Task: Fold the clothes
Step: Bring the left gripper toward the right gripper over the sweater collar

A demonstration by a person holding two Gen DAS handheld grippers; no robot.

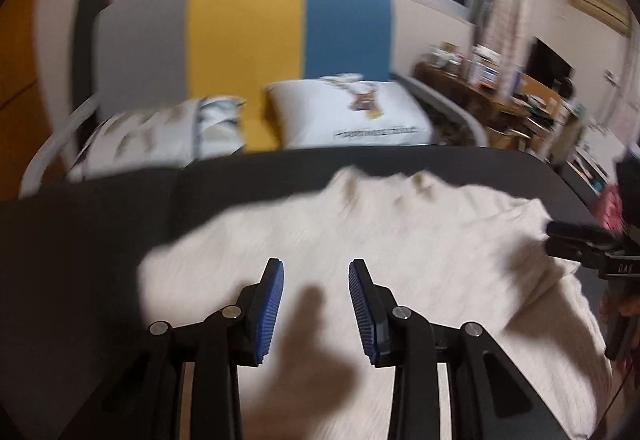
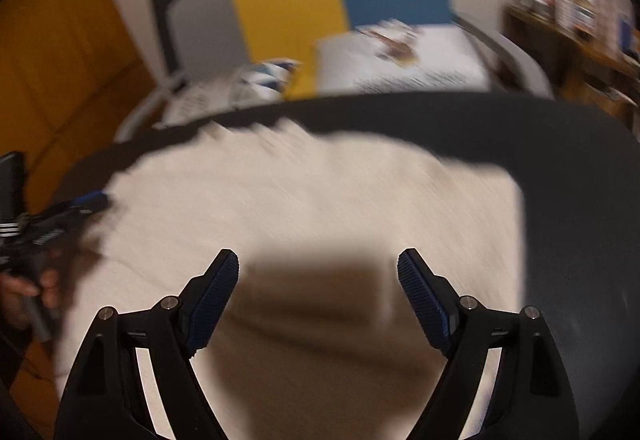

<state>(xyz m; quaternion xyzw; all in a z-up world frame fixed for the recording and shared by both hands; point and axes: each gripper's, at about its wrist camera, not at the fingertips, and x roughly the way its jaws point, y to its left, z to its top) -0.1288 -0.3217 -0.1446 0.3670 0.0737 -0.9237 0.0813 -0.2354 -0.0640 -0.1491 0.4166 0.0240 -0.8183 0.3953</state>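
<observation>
Cream knit: the garment (image 1: 400, 240) is a pale, ribbed-looking fabric, spread broadly over the dark table (image 1: 80, 240); blur hides finer texture.
Where it lies: it covers the middle and near part of the table in both views, with bare dark surface on either side.
Shape: the far edge is ragged and wavy in the left wrist view; in the right wrist view the right side (image 2: 520, 224) runs straight with a squarish far corner.
Shadows: dark gripper shadows fall on the cloth just ahead of each pair of fingers.
Left gripper (image 1: 316, 304): jaws stand partly apart above the cloth, blue pads facing, nothing between them, released.
Right gripper (image 2: 318, 296): jaws spread wide over the cloth, nothing gripped, released.
Far table edge: it curves just beyond the garment, with a narrow dark strip between cloth and rim.
Open room: the widest bare table lies left of the cloth in the left wrist view and right of it (image 2: 580, 220) in the right wrist view.
Beyond the table: a bed with two pillows (image 1: 348, 112) and a grey, yellow and blue headboard (image 1: 248, 32); cluttered shelves (image 1: 500, 88) stand to the right.
</observation>
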